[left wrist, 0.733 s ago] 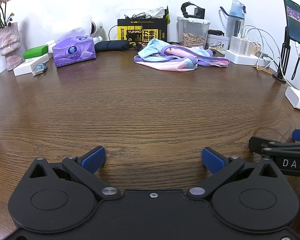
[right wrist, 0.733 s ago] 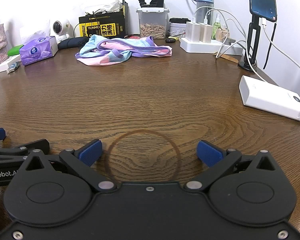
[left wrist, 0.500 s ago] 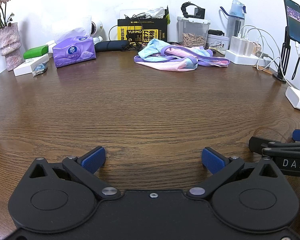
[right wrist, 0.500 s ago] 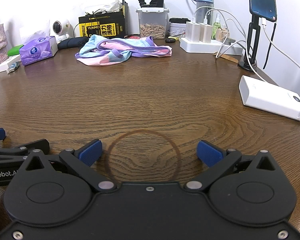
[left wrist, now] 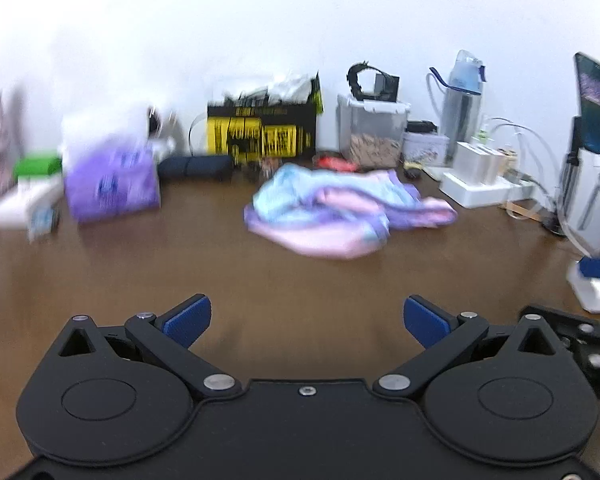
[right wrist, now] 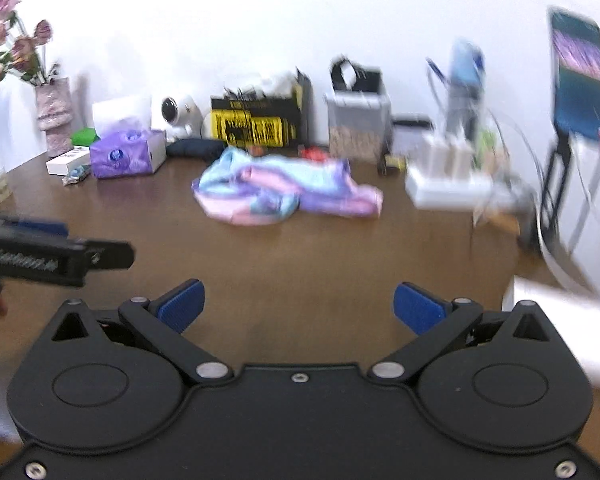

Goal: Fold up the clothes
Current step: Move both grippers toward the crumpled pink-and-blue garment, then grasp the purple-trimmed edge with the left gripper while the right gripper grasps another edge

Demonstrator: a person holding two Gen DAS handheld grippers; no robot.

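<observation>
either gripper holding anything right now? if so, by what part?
Nothing held. The left gripper and right gripper are both open and empty; the garment lies crumpled on the table ahead, untouched.

Counts on the counter [right wrist: 340,248]

One crumpled pastel garment [right wrist: 284,192] at mid-frame; two tools, the left tool [left wrist: 306,316] and the right tool [right wrist: 299,306], each with two blue pads; one purple tissue box [right wrist: 126,156] at left; one vase [right wrist: 56,118] of pink flowers at upper left; one white round camera [right wrist: 180,114]; one yellow-and-black box [right wrist: 256,126]; one clear lidded container [left wrist: 372,130]; one water bottle [left wrist: 462,92]; one white power strip [left wrist: 480,190]; one phone [right wrist: 578,96] on a stand at upper right.
</observation>
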